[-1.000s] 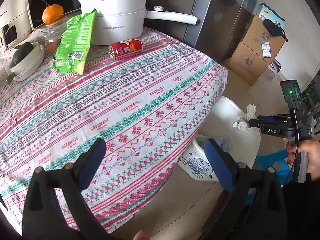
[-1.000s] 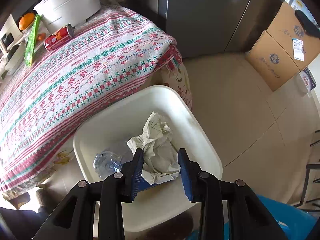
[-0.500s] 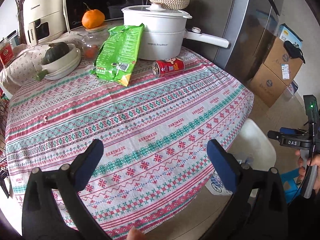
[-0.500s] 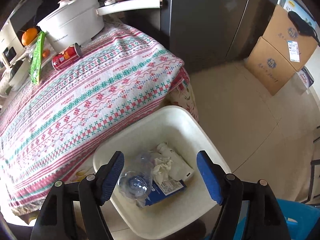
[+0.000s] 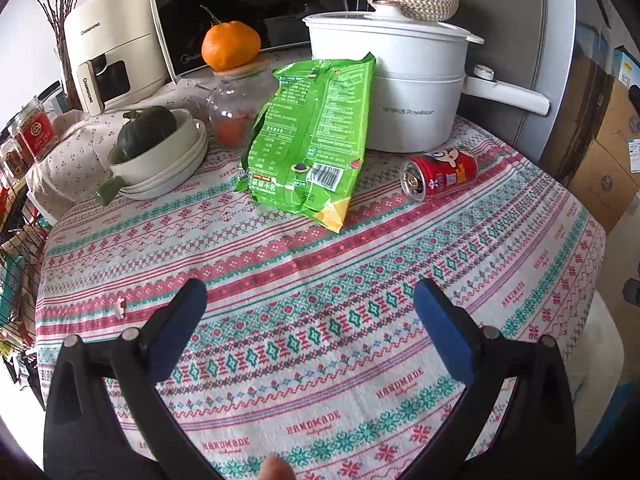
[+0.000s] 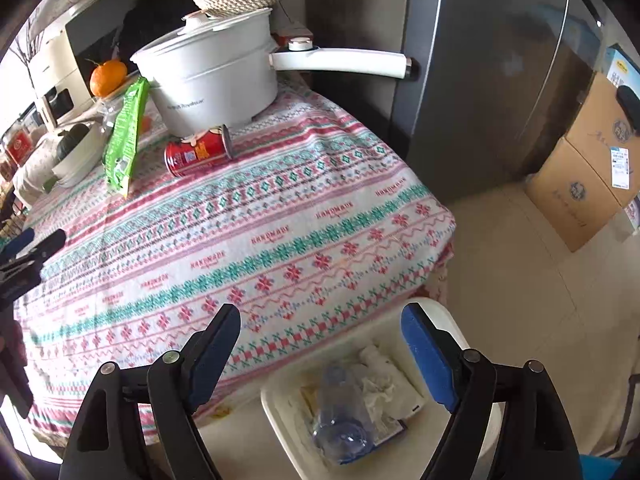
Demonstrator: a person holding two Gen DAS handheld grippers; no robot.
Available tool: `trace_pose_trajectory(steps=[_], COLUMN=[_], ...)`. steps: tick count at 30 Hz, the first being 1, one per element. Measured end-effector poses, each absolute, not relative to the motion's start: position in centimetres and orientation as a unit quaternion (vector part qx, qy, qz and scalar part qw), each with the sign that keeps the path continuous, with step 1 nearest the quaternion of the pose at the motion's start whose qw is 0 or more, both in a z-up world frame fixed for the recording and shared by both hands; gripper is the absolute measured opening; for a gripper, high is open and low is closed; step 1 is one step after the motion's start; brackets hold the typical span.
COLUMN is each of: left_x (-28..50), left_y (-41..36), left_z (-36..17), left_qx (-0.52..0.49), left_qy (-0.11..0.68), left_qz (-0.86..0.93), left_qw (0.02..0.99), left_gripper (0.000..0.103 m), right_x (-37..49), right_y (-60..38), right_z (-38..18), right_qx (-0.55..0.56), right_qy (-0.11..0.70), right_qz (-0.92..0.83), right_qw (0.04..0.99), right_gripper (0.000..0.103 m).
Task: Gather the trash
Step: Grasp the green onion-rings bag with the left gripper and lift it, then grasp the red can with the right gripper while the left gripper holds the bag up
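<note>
Here the left gripper (image 5: 310,316) hangs over the patterned tablecloth (image 5: 320,280) with its jaws spread wide and nothing between the blue pads. Well ahead of its fingertips lies the green snack bag (image 5: 310,140), and ahead to the right of the right fingertip the red can (image 5: 440,174) lies on its side, just beside the white electric pot (image 5: 400,92). Beyond the left fingertip sit stacked bowls (image 5: 168,164) with a dark squash, a glass jar (image 5: 236,108) topped by an orange (image 5: 231,45), and a microwave behind; bare cloth alone lies between the fingers and the bag.

The right gripper (image 6: 320,334) also stands wide; its jaws have just been opening, and nothing is between them. Under and just ahead of its right finger sits the white bin (image 6: 280,412) on the floor at the table's edge, holding a clear plastic bottle (image 6: 340,420), crumpled tissue (image 6: 376,376) and a blue-edged packet.

Only the right wrist view shows the bin's contents, the floor, the cardboard boxes (image 6: 580,184) and the left gripper's tip at the far left edge. Only the left wrist view shows the bag's printed face, the squash and the red-labelled jars at the far left
</note>
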State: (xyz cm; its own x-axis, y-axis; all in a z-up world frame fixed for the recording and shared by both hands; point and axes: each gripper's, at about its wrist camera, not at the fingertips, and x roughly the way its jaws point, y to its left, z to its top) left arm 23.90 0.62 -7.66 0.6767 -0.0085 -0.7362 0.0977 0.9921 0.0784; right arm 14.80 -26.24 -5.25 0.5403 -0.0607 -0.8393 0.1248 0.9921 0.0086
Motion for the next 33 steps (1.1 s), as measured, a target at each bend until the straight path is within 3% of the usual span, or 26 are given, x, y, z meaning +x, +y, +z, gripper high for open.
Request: trace_pose_trajectory(steps=[4,10,15,19,24,28,30,33], left_x=[27.0,31.3,33.8,34.8,34.3,32.4,31.1,29.0], left_y=[-0.5,-3.0,-3.8,-2.6,-0.9,0.6,1.5,3.1], left_z=[-9.0,-11.0,-12.6,-12.7,-10.8,-8.1,-7.0,-5.8], left_qx=[0.063,0.096,0.125,0.112,0.104,0.095,0.079,0.059], left_qy=[0.387,0.374,0.373,0.376,0.370,0.358,0.359,0.361], left_qz=[-0.019,-0.013,0.009,0.016,-0.011,-0.047,-0.060,-0.078], left_qw=[0.920,0.922,0.919,0.920,0.923,0.928,0.928,0.927], left_gripper=[0.101,0.082,0.038,0.027,0.003,0.002,0.002,0.002], right_x=[17.3,21.0,23.5,25.0,26.8,28.4,29.3,30.6], right_y=[-25.3,-23.6,-23.0,-22.1,-20.7,-18.7,-17.7,-16.7], right_z=[-5.4,-6.7,-8.0,-9.0,-10.1,-10.8,-11.0,-11.4], right_qx=[0.038,0.004,-0.002,-0.011,-0.013,-0.025,-0.036,-0.028], right_qy=[0.462,0.444,0.440,0.433,0.428,0.424,0.419,0.409], right_qz=[-0.028,-0.004,0.008,0.023,0.047,0.077,0.088,0.089], right_qw=[0.886,0.896,0.898,0.901,0.903,0.902,0.903,0.908], right_gripper=[0.085,0.086,0.086,0.086,0.087,0.090,0.100,0.103])
